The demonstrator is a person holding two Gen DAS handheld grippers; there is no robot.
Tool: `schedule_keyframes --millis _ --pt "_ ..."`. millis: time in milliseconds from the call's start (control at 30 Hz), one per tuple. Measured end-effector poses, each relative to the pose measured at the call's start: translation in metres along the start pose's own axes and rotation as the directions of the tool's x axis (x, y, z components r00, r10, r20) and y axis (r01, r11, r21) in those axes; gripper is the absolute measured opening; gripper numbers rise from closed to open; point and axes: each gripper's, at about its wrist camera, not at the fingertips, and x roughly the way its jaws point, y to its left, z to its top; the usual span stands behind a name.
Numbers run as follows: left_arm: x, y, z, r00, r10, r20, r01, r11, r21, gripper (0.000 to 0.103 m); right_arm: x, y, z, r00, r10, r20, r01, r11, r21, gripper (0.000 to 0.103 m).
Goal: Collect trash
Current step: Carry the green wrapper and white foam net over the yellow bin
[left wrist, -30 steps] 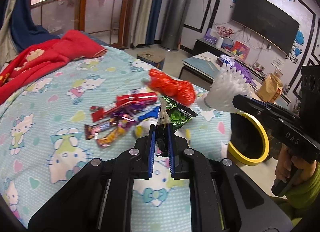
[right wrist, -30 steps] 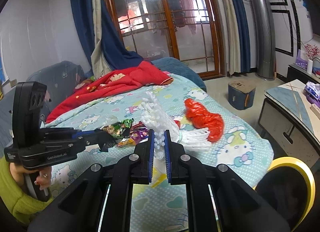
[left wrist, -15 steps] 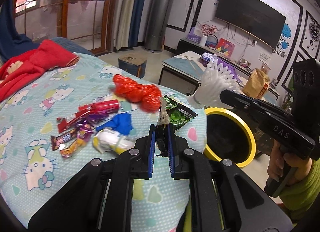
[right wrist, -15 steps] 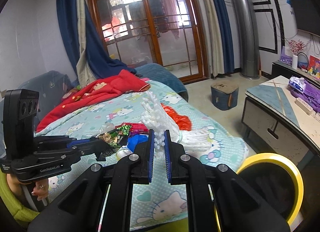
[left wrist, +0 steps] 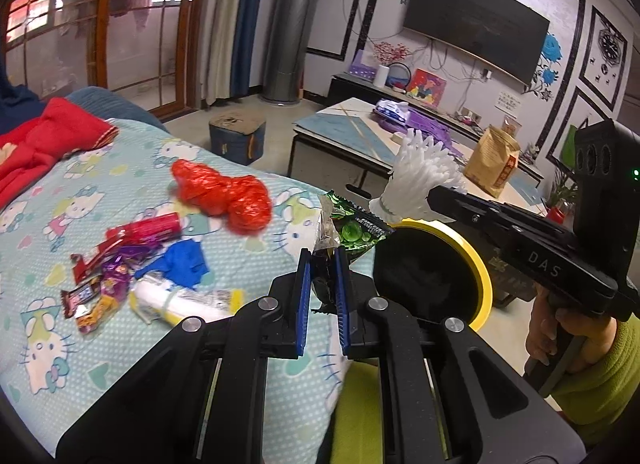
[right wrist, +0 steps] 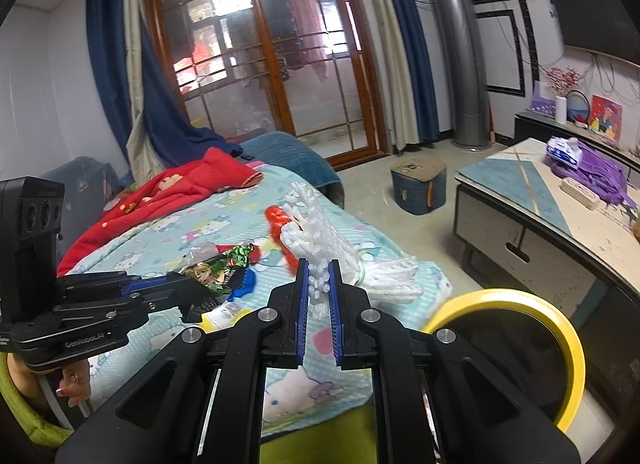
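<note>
My left gripper [left wrist: 322,260] is shut on a green snack wrapper [left wrist: 354,230], held over the bed's edge beside the yellow-rimmed black trash bin [left wrist: 484,276]. My right gripper [right wrist: 318,272] is shut on a white foam fruit net [right wrist: 340,252], held near the bin [right wrist: 572,348]. The net also shows in the left wrist view [left wrist: 420,180], above the bin's far rim. The wrapper shows in the right wrist view [right wrist: 218,264]. A red plastic bag [left wrist: 228,194], red wrapper [left wrist: 144,228], blue scrap [left wrist: 178,264], white packet [left wrist: 180,298] and candy wrappers [left wrist: 92,296] lie on the bed.
The bed has a light blue cartoon sheet [left wrist: 52,344] and a red blanket [left wrist: 40,144] at the far left. A low table [left wrist: 344,132] stands beyond the bin, with a brown paper bag [left wrist: 494,164] on it. A small blue stool [left wrist: 238,136] stands on the floor.
Both grippers have carried their loads to the right, from over the bed toward the bin. The bin looms larger in both views.
</note>
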Motion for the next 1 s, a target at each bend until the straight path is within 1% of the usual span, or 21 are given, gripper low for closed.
schedule_keyframes --millis 300,567,1000 --pt "0.018 -0.022 -0.005 0.999 -0.034 -0.025 0.035 0.999 0.035 0.007 -0.015 -0.028 -0.005 0.999 -0.038 0.010 0.038 0.998 0.048 0.010" --pt "0.034 -0.042 -0.011 0.997 -0.061 -0.048 0.065 0.995 0.071 0.007 -0.018 -0.051 -0.014 0.996 -0.087 -0.006 0.087 0.993 0.083 0.010" --pt "0.066 -0.074 -0.021 0.990 -0.099 -0.103 0.113 0.985 0.131 0.007 -0.022 -0.095 -0.026 0.986 -0.161 -0.033 0.165 0.970 0.181 0.010"
